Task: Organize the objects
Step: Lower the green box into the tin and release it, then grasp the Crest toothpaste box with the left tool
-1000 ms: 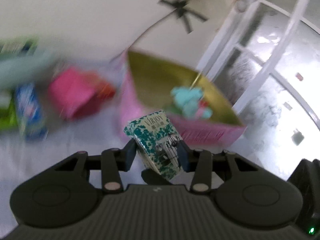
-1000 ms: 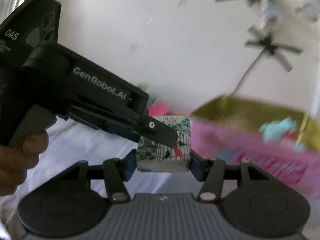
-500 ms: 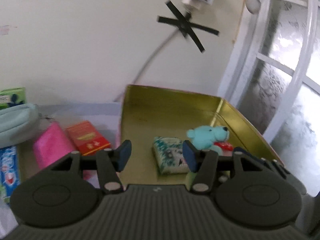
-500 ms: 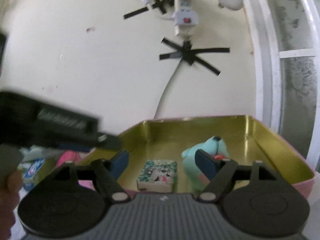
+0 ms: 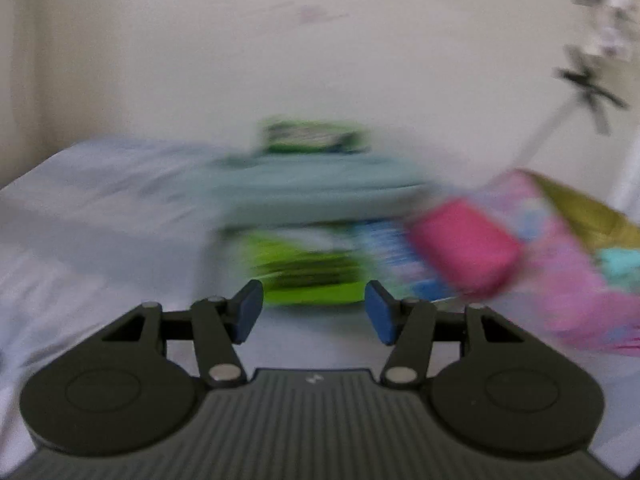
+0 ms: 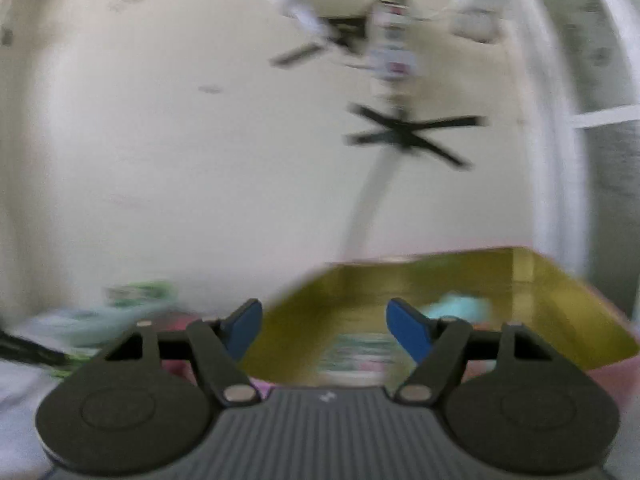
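Observation:
Both views are motion-blurred. My left gripper [image 5: 314, 316] is open and empty above the white cloth, facing a lime green packet [image 5: 308, 276]. A pink pack [image 5: 464, 248] and a blue box [image 5: 392, 256] lie to its right, a pale teal pouch [image 5: 316, 192] behind. The pink tin with gold inside [image 5: 568, 248] is at the far right. My right gripper [image 6: 324, 330] is open and empty in front of that tin [image 6: 560, 300]. The patterned teal box [image 6: 356, 356] and a turquoise plush toy [image 6: 460, 306] lie inside it.
A cream wall stands close behind the objects. A power strip [image 6: 390, 52] with black tape and a cable hangs on it. A white window frame [image 6: 560, 140] is at the right. White cloth [image 5: 100, 216] covers the surface at the left.
The patterned box, held by both grippers a second ago, now lies in the tin. My left gripper has swung left toward the packets. My right gripper has drawn back a little.

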Available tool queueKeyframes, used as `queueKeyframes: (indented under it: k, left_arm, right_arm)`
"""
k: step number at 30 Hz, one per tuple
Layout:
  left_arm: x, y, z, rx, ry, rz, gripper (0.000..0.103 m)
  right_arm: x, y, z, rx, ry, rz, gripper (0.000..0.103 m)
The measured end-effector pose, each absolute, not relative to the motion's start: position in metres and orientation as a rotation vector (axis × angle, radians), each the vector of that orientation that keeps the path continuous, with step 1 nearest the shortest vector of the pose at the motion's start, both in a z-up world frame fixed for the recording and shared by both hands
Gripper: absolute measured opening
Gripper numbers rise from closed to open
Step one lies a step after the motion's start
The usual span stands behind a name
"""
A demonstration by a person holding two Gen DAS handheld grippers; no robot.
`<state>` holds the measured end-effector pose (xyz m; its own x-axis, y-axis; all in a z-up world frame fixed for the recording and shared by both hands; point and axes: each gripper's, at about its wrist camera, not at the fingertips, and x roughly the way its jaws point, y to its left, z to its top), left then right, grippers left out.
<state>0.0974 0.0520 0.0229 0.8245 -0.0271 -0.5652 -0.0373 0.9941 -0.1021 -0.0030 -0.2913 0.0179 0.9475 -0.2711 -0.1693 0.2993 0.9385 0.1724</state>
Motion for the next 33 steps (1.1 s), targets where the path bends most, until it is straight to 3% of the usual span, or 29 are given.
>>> queueKeyframes:
  k: [5,12,14,15,16,21,25,30,33]
  left_arm:
    - [0.098,0.099,-0.006,-0.169,0.596,0.101,0.058]
    - [0.093,0.104,-0.004,-0.213,0.525,0.015,0.059]
    - [0.098,0.107,-0.005,-0.233,0.531,0.005,0.059]
    - [0.095,0.108,-0.004,-0.248,0.533,-0.001,0.059]
    - [0.092,0.109,-0.005,-0.262,0.535,-0.005,0.059]
    - [0.093,0.114,-0.007,-0.312,0.552,-0.026,0.059]
    - [0.091,0.104,-0.006,-0.283,0.549,-0.05,0.068]
    - [0.086,0.076,-0.003,-0.298,0.627,-0.151,0.07]
    - [0.077,0.051,-0.002,-0.448,0.726,-0.321,0.086]
  right_arm:
    - [0.035,-0.2,0.033,-0.001,0.261,-0.012,0.072]
    - [0.149,-0.148,-0.001,-0.004,0.516,0.002,0.073]
    - [0.178,-0.148,-0.012,0.014,0.589,-0.029,0.059]
    - [0.186,-0.151,-0.018,0.059,0.633,-0.018,0.042]
    - [0.188,-0.157,-0.019,0.107,0.645,-0.023,0.041]
    - [0.125,-0.155,-0.016,0.113,0.669,-0.006,0.041]
    - [0.036,-0.153,-0.013,0.129,0.653,0.022,0.041]
    - [-0.029,-0.195,-0.022,0.49,0.659,0.113,0.041]
    - [-0.038,-0.215,-0.032,0.658,0.636,0.153,0.041]
